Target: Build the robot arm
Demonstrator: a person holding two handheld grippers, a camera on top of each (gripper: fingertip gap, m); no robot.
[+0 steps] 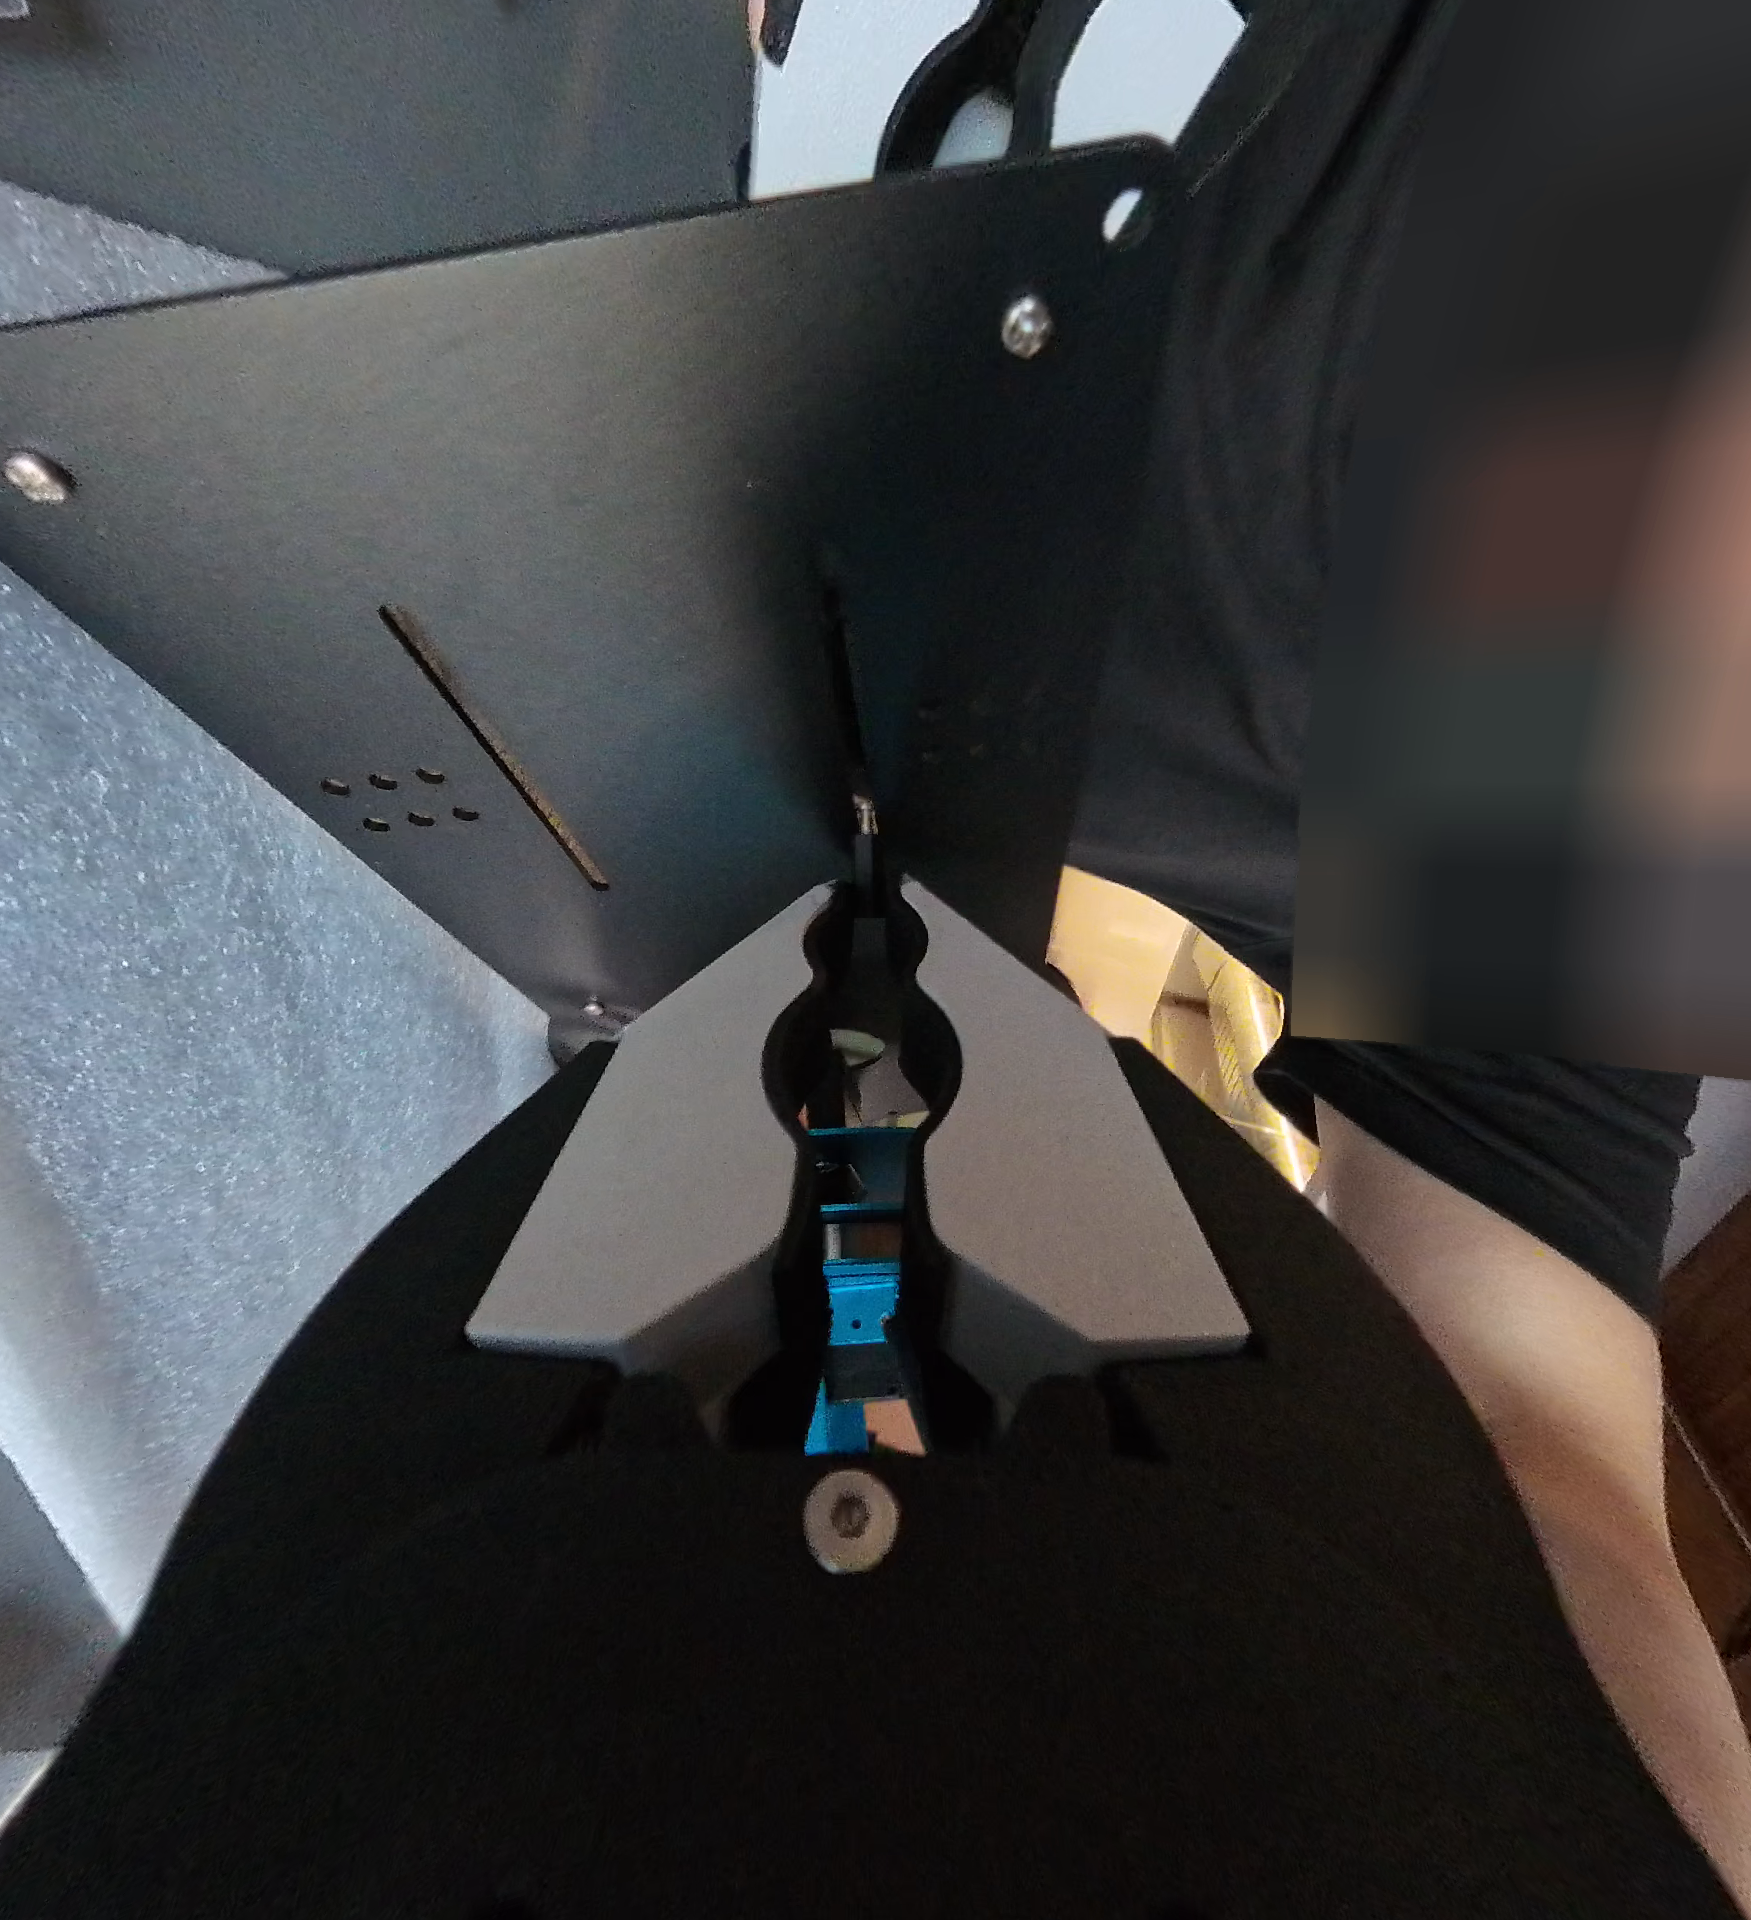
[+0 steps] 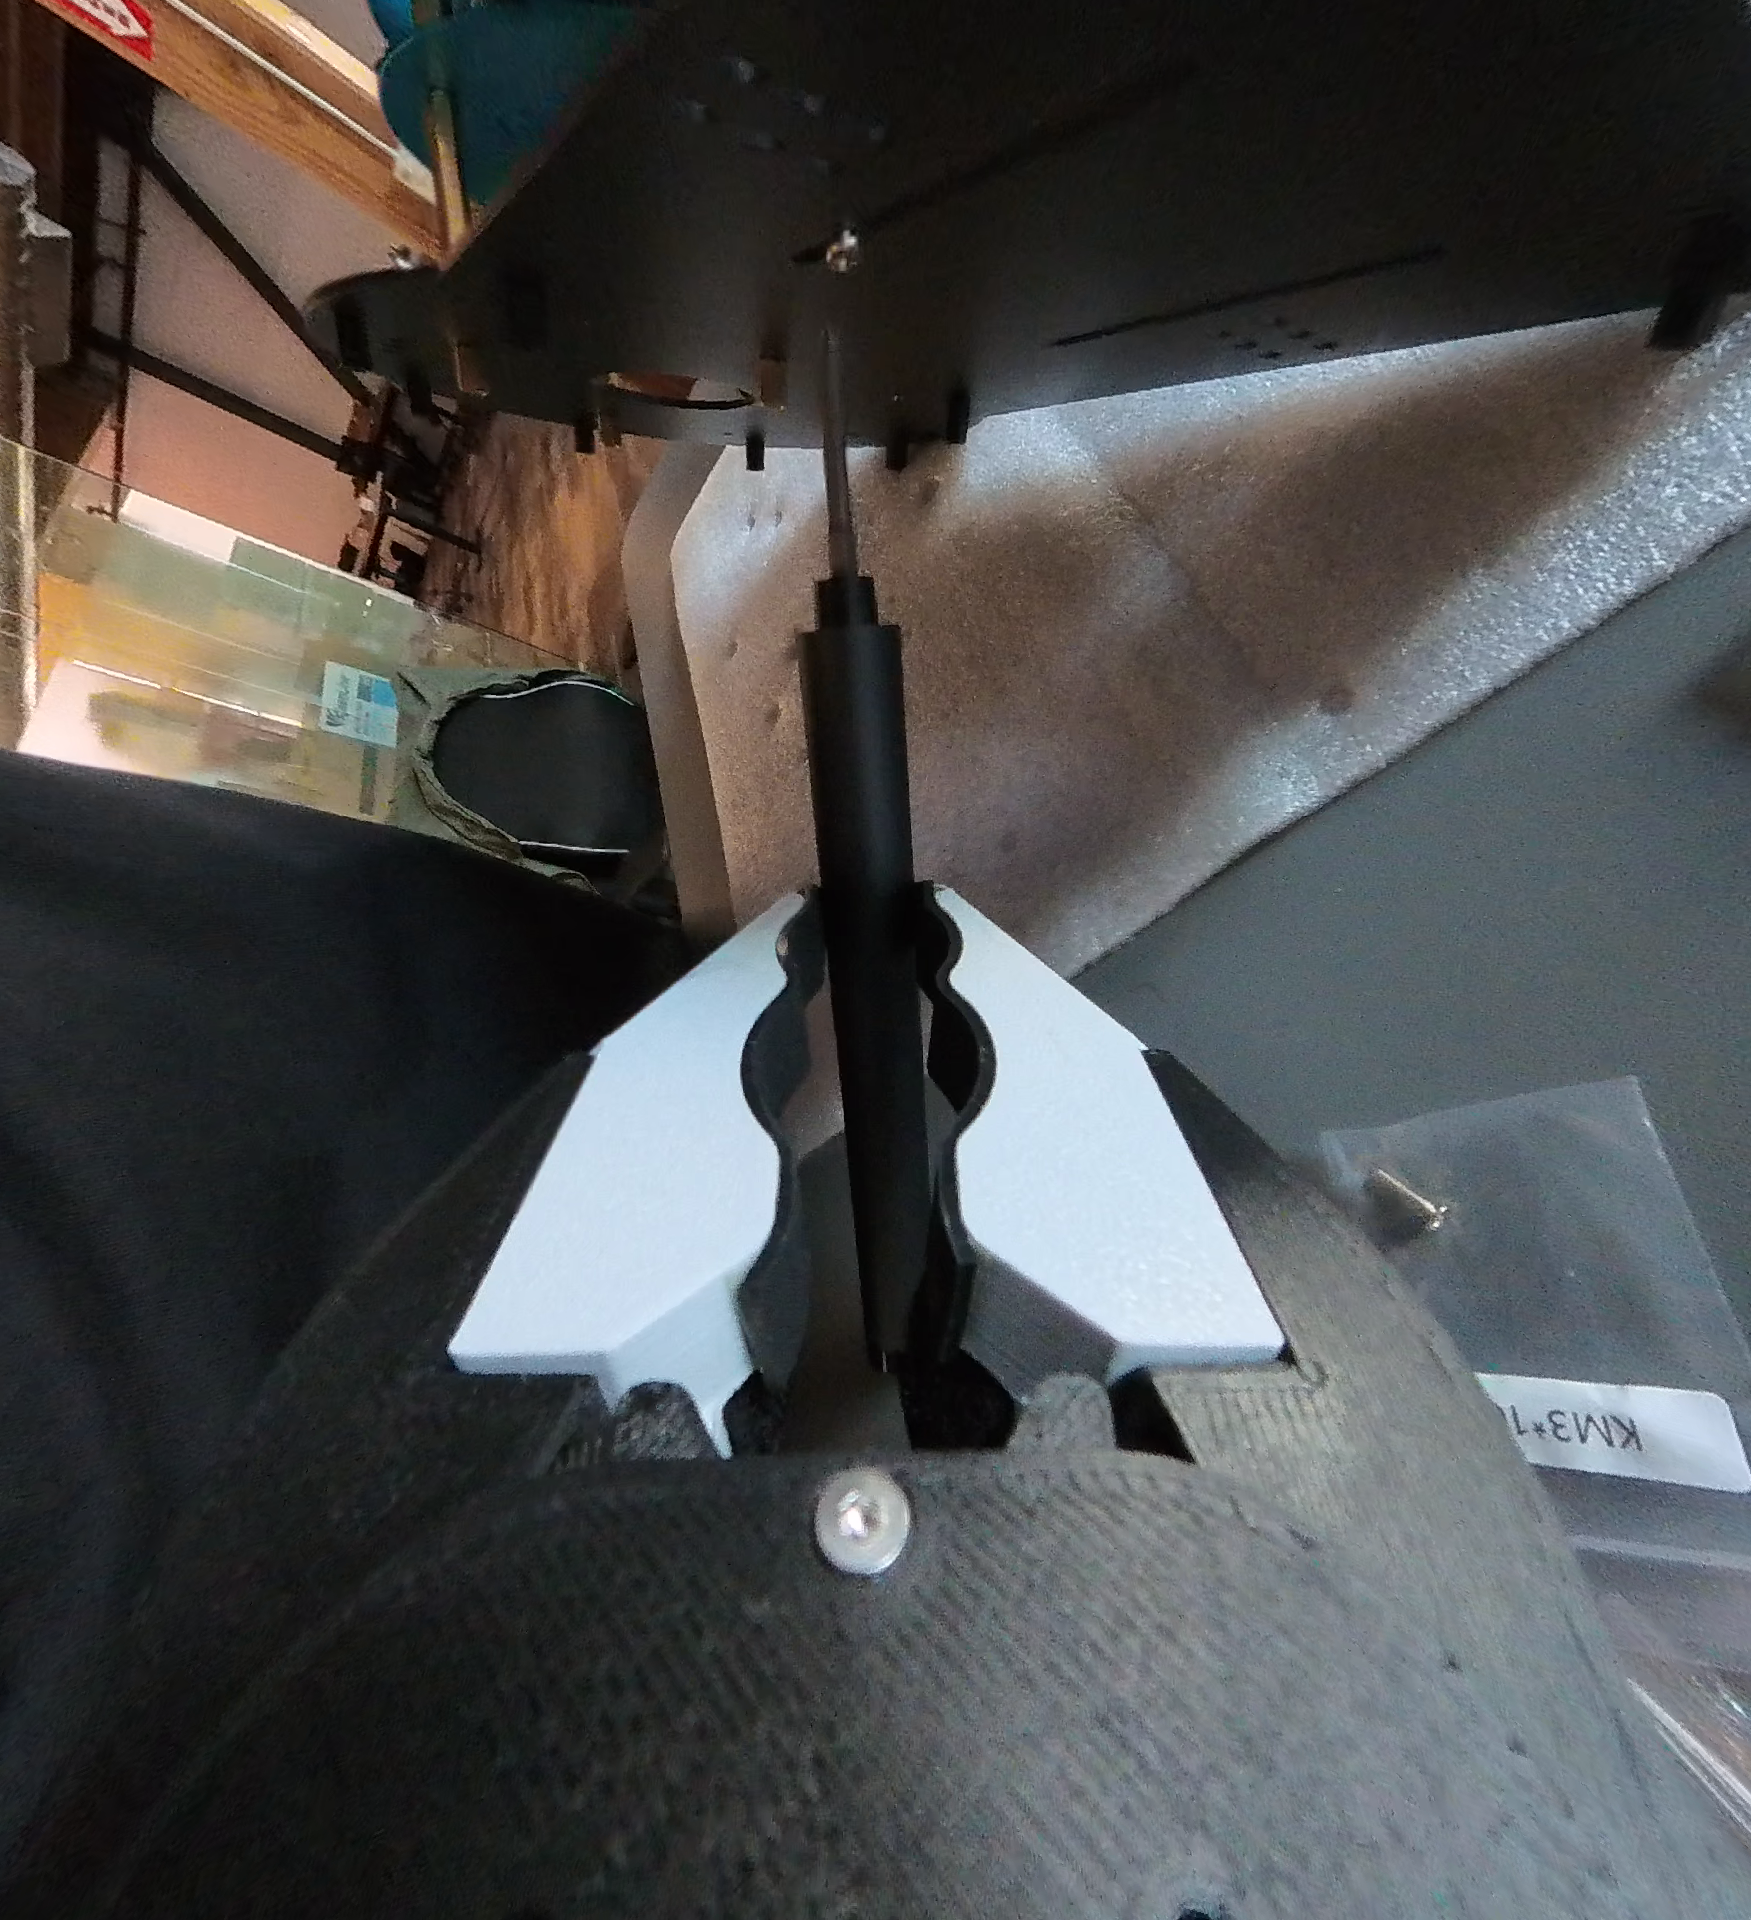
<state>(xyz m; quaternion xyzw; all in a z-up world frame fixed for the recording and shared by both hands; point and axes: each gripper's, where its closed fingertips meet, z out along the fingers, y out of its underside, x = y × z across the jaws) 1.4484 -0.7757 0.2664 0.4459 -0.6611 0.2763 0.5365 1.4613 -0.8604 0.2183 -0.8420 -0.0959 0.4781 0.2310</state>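
Now the right gripper (image 2: 866,914) is seen with its fingers clamped on a black screwdriver (image 2: 866,831), handle pinched between the wavy pads, thin shaft reaching up to the dark metal plate (image 2: 1162,208) at the far side. A small silver screw (image 2: 843,249) sits in that plate just beyond the tip — whether the tip is seated in it cannot be told.

Over in the left wrist view, the left gripper (image 1: 863,914) is held tight against the same black plate (image 1: 538,499). Its fingers are drawn almost together on a slim dark piece (image 1: 865,862) at the plate's near edge; what that piece is cannot be made out, though a little screw head (image 1: 863,805) glints just above it.

Two screws are already in the plate, one far right (image 1: 1027,327) and one at the left (image 1: 38,476), while a hole (image 1: 1122,216) at the far right corner stands empty. Grey foam (image 2: 1214,644) is spread under the plate, and a clear bag with a loose screw (image 2: 1411,1210) lies on the desk (image 2: 1473,935) to the right — so the fastening is judged to be partly done, with more left.
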